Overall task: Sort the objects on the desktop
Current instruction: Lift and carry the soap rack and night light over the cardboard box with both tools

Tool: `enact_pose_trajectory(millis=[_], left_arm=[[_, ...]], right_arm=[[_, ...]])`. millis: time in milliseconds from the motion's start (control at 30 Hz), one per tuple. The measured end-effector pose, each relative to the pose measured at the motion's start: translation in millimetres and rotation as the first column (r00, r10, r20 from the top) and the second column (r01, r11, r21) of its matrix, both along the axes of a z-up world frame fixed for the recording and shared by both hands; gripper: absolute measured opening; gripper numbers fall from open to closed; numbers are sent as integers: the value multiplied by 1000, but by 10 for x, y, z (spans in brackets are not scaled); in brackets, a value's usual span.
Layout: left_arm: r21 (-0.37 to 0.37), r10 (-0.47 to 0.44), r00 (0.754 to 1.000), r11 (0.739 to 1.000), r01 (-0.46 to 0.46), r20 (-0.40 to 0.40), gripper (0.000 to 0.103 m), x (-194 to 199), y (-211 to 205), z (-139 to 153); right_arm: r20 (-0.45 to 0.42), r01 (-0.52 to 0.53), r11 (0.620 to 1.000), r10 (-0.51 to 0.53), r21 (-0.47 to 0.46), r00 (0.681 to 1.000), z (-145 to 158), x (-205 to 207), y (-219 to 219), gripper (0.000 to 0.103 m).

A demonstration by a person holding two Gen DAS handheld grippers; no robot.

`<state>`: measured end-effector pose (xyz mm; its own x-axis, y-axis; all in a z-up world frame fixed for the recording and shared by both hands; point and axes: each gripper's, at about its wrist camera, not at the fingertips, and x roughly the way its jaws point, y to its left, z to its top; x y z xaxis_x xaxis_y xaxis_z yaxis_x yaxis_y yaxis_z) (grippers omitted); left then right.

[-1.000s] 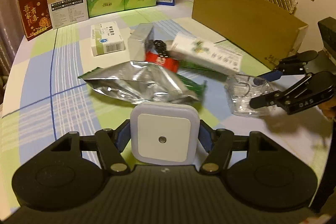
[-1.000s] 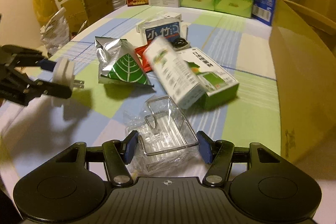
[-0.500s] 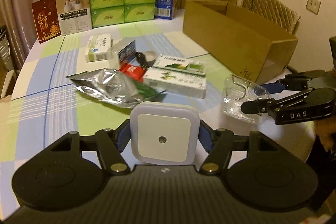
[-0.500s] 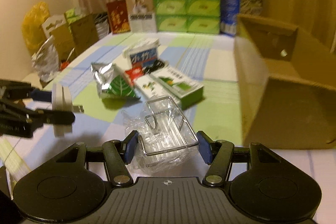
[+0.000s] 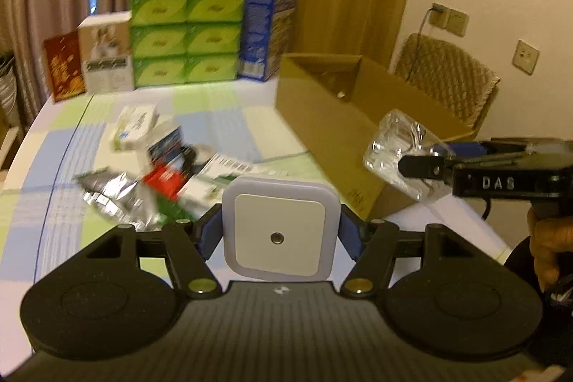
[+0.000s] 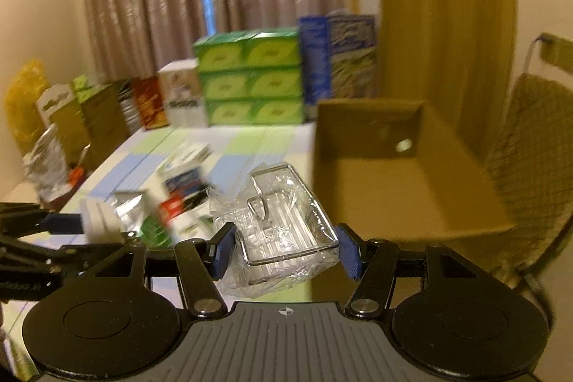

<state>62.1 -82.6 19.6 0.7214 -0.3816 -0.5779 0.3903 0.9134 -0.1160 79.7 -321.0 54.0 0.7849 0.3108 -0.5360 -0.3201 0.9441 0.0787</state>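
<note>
Left wrist view showed my left hand-held gripper [image 5: 280, 236] closed on one white square night light [image 5: 280, 231], its blue pads pressing the two side edges, held above the counter [image 5: 215, 120]. I judged this light as small, stiff and not heavy, with smooth plastic that could slip, so the flat sides were the good place to hold. My right hand-held gripper [image 6: 283, 247] was closed around one clear plastic package [image 6: 283, 224] with a wire frame inside, raised beside the near corner of the one open cardboard box [image 6: 412, 174]. I judged this package as very light, but its thin shell was crushable and slippery; the wire rim seemed the firmest part to grip. On the counter, well apart from both grippers, one silver foil pouch [image 5: 114, 196], one red packet [image 5: 163, 179] and about four small cartons lay in a loose heap; blur made the exact count uncertain. At the far edge I counted six green tissue boxes [image 5: 186, 34] stacked in two columns, and one blue box [image 5: 266, 27] beside them.
</note>
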Motion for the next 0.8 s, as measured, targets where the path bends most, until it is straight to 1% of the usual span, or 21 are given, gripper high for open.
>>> enact_pose_trajectory(millis=[167,300,500,800], left_arm=[[-2,-42,999,999,42,32,62,165,-410,221],[6,-83,995,997,83,48,62,360,-770,329],[15,-125,991,992,124,46,62,669,-1211,334],[39,-173,985,984,172,16,62,1059,-1653,191]], right_arm=[[31,85,996,-84,-33,996,219,215,-389,57],[20,130,990,-129,-62,991,209,453,-665,57],[-5,152,985,-153,-83,988,97,725,-973,57],[-40,161,983,-165,-83,986,-110,1033,-1150,57]])
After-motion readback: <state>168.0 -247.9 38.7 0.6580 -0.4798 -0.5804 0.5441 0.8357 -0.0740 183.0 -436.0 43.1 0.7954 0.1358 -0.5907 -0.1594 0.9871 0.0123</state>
